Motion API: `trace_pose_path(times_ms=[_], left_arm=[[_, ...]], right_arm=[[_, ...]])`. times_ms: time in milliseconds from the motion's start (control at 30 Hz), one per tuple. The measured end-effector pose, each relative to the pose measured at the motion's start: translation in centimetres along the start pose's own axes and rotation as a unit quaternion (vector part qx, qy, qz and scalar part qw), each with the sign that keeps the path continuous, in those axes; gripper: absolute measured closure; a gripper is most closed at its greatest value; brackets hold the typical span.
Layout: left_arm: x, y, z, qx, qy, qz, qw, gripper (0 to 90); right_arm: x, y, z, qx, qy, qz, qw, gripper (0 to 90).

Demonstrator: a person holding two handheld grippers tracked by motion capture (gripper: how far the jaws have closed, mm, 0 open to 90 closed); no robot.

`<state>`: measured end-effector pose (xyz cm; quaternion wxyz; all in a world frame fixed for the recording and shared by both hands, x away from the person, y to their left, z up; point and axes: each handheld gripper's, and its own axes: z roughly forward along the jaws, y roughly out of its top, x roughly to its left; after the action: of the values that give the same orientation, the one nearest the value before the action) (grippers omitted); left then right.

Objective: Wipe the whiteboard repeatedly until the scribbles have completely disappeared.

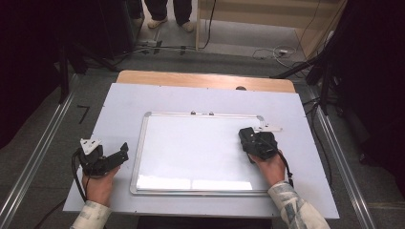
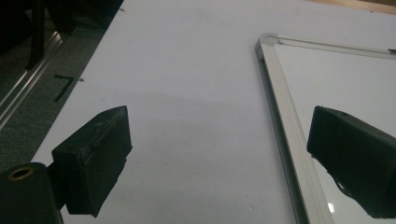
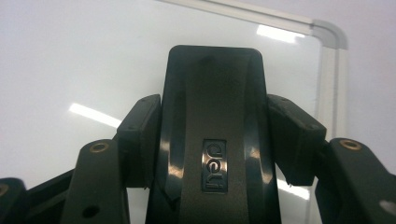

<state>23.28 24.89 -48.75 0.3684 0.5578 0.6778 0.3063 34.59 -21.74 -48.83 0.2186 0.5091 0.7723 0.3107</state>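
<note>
My right gripper [image 3: 212,140] pinches a black eraser [image 3: 215,116] on the whiteboard [image 1: 191,143], near its far right corner; its own view shows the eraser's "deli" badge. My left gripper [image 2: 219,154] rests spread beside the whiteboard's left edge.

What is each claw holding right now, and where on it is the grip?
The right claw is clamped on a black whiteboard eraser, its jaws pressing the eraser's two long sides, over the whiteboard. The left claw is open and holds nothing.
</note>
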Motion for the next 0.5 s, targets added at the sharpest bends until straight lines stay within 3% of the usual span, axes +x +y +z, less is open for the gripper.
trace_pose_path(times_ms=[200, 500], left_arm=[[-0.3, 0.0, 0.2, 0.002, -0.002, 0.004, 1.0000, 6.6], [0.0, -0.1, 0.1, 0.002, 0.000, 0.000, 1.0000, 6.6]], right_arm=[[1.4, 0.0, 0.1, -0.004, 0.019, -0.018, 0.9996, 38.4], [0.3, 1.0, 1.1, -0.007, 0.012, -0.003, 0.9999, 38.4]])
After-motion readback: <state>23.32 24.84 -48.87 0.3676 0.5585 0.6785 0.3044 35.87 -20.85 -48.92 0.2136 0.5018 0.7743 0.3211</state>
